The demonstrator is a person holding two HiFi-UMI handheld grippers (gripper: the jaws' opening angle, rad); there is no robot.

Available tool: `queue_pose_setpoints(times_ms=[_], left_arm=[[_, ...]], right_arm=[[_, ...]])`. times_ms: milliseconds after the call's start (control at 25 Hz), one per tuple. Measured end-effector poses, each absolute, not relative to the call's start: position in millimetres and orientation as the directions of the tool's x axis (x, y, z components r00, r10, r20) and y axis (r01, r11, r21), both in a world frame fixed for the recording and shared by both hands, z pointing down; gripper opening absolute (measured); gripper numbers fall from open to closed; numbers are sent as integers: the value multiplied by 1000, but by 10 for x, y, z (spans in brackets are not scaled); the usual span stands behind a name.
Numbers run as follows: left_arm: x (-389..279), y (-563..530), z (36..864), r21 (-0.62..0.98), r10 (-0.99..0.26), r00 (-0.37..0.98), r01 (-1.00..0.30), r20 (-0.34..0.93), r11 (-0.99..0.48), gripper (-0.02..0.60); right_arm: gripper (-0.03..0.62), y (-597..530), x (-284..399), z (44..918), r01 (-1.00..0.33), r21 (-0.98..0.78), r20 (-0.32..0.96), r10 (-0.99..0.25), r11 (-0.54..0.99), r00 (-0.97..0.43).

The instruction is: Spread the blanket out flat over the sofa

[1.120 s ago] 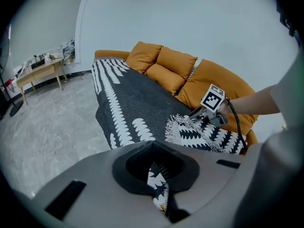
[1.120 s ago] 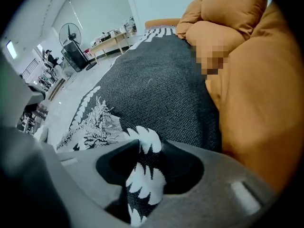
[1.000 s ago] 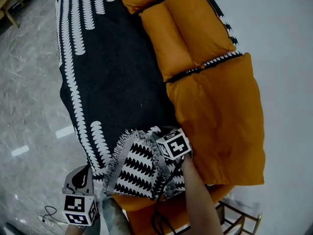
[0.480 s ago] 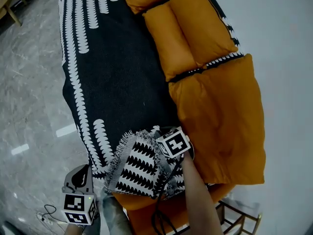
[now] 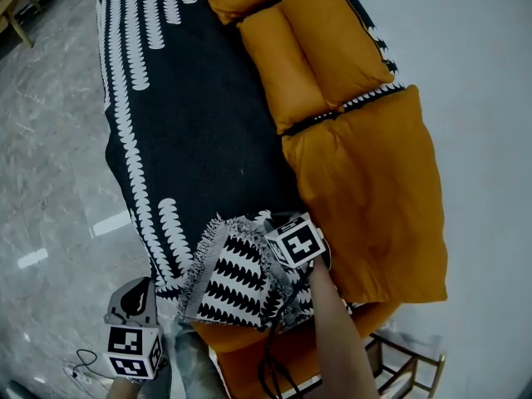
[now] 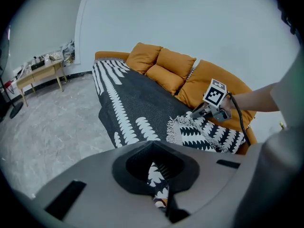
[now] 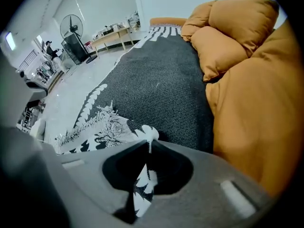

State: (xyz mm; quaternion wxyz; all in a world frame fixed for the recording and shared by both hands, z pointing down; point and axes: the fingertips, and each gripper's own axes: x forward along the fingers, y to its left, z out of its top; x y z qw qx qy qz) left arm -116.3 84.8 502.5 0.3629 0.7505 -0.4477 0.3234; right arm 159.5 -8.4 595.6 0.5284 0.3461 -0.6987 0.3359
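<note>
Roughly speaking, the job looks more than half done. At the far left the left gripper [image 6: 159, 184] is clamped tight on a hanging strip of the blanket [image 5: 199, 123], patterned cloth showing between its closed jaws. Right of it, the blanket lies smooth and flat along most of the seat of the sofa [image 5: 374, 198], its white-patterned border running down the front edge. The near end is the unfinished part: a fringed corner [image 5: 237, 277] is folded back on itself and bunched, showing its bolder black-and-white face. At that fold's right side the right gripper [image 7: 142, 184] has just been closing its jaws, and a pinch of the blanket now sits pressed between them. What remains, I judge, is drawing this corner out over the near end of the orange seat. No brand, label or readable writing appears; the marker cube [image 5: 295, 241] carries only square black-and-white code patterns.
</note>
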Motion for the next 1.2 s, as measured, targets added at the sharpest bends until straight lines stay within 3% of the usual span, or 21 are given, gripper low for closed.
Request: queue_pose_setpoints(times_ms=[1200], left_arm=[[-1680, 1733, 4472, 237, -476, 432, -878, 766, -415, 3]], right_arm=[[31, 702, 1145, 4835, -867, -21, 948, -266, 498, -176]])
